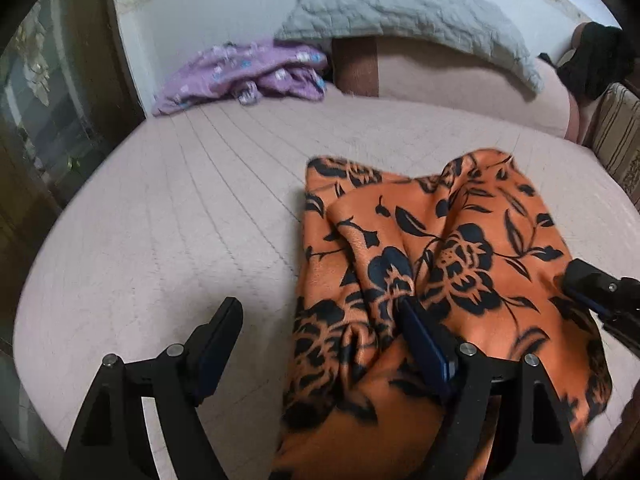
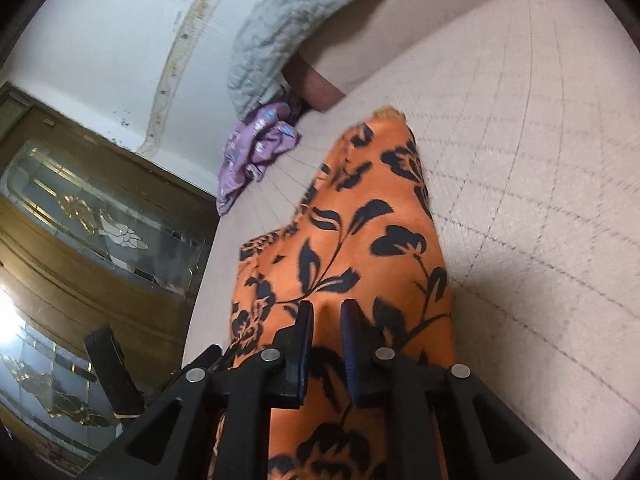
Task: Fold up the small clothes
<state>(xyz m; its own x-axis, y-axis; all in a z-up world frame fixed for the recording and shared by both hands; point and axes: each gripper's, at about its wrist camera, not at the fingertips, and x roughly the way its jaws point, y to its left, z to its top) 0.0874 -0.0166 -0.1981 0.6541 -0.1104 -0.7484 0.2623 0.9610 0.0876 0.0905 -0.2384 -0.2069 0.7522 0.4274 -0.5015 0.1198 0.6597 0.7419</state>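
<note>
Spreading across most of both views, the pink quilted bedspread (image 1: 180,200) gives a soft, yielding base, and that is the first hazard: any fold pressed into it can relax or skew, because nothing firm backs the crease. Against the wall, the grey quilted blanket (image 1: 400,12) drapes over a pink bolster (image 1: 460,80), well apart from the work and unlikely to interfere.

Nearer, the orange garment with black flowers (image 1: 460,248) lies bunched on the bedspread, with a deep ridge running along its middle. Its cloth looks sleek and slippery, so a layer may slide off its neighbour while it is carried over, leaving uneven edges.

The crumpled purple patterned garment (image 1: 244,76) sits by the wall, clear of the orange one.

The left gripper (image 1: 320,344) has its fingers wide apart, one over bare bedspread and the other resting on or just above the orange cloth; closing there could pinch the bedspread along with the garment, or catch only one layer. The right gripper (image 2: 326,336) hovers over the orange cloth with its fingers close together but a narrow gap between them; I cannot tell whether any fabric is caught. If nothing is, a lift would come away empty.
</note>
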